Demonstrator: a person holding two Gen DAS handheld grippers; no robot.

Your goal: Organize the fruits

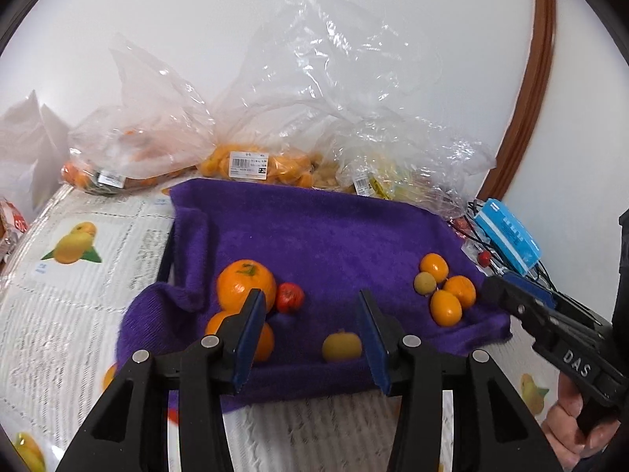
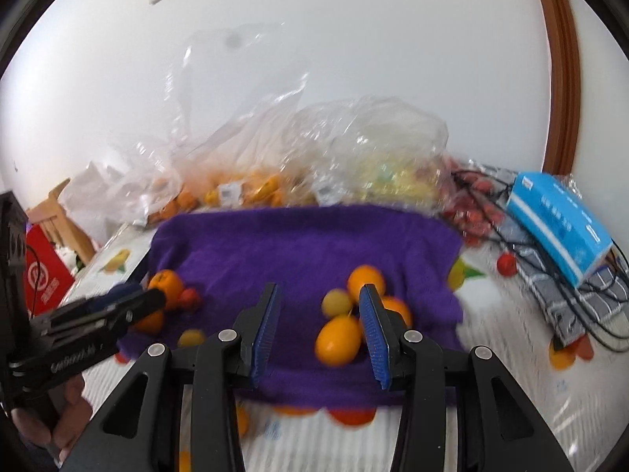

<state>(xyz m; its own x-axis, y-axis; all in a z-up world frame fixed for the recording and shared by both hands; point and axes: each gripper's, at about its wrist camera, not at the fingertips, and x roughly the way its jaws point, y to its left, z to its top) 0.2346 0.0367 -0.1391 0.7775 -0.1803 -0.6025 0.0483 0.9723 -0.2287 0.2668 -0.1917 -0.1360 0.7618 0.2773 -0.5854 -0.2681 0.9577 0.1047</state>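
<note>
My left gripper (image 1: 308,312) hovers over the near edge of the purple fleece cloth (image 1: 322,236), its blue-padded jaws parted a moderate way with nothing between them. Just left of its left finger sit a large orange mandarin with a green stem (image 1: 245,283), a small red fruit (image 1: 289,297) touching it, and another orange fruit (image 1: 263,340) half hidden behind the finger. A small yellow-green round fruit (image 1: 341,346) lies just beside the right finger, near the cloth's front edge.

At the right of the left wrist view, a cluster of three small orange oval fruits (image 1: 446,306) and one pale green fruit (image 1: 424,283) rests on the cloth, touching one another. My right gripper (image 1: 511,299) enters from the right edge, near that cluster, my hand (image 1: 570,421) on its handle.

In the blurred right wrist view, my right gripper (image 2: 320,310) is also parted moderately and grips nothing; an orange oval fruit (image 2: 338,340) lies between the fingers on the cloth. Behind the cloth, at upper centre, stand crumpled clear plastic bags of orange and yellow fruit (image 1: 251,165). A light blue box (image 2: 558,220) lies at the right.
</note>
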